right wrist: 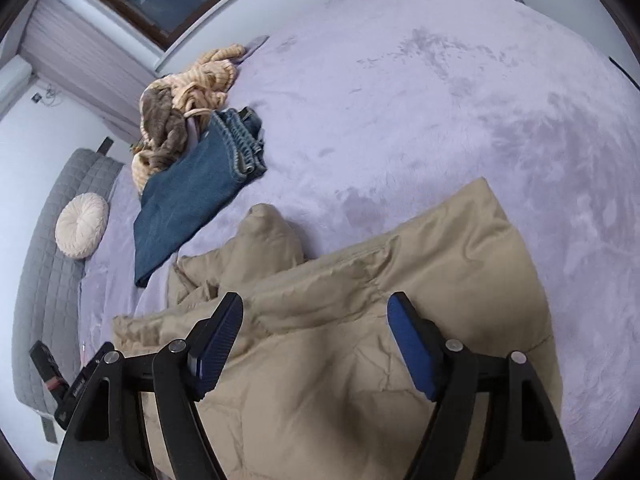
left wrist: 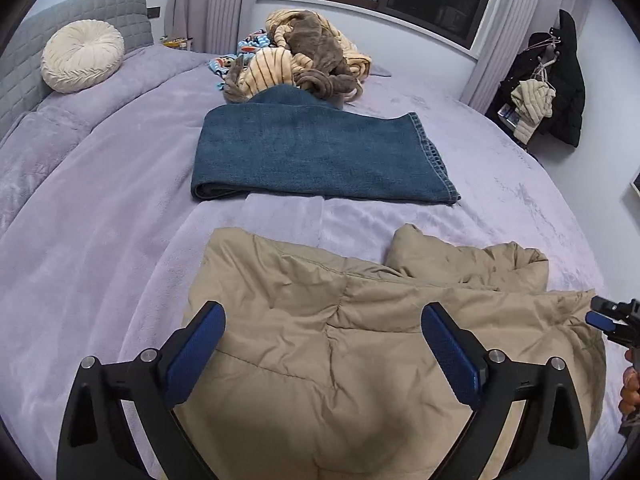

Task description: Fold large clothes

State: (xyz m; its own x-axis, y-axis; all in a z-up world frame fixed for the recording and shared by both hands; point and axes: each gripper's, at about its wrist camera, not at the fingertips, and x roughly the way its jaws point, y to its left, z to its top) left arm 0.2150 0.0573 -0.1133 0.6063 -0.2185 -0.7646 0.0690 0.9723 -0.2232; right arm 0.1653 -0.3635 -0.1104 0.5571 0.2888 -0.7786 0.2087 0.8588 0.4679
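Your left hand-held gripper (left wrist: 323, 322) is released, jaws spread wide, nothing pinched; the tan padded jacket (left wrist: 360, 340) lies under and between the blue pads but they don't press it. Your right hand-held gripper (right wrist: 315, 320) is also let go, jaws apart over the same jacket, no cloth caught as far as the right wrist view shows. The right one's tip also pokes into the left wrist view at the right edge.

The jacket sits on the near part of the lilac bed (left wrist: 100, 240), already doubled over into a thick bundle. One puffy part at its far edge sticks up and looks loose, so I'd call it roughly folded, not tidy.

Beyond it, apart from the jacket, the jeans (left wrist: 320, 156) lie flat in a neat folded rectangle: that one looks done.

Behind the jeans, touching their far edge, a heap of striped and brown fleece clothes (left wrist: 308, 56) is still crumpled, unfolded. That's what's left.

My read: mid-task, one piece finished, one just about set down, the pile pending.
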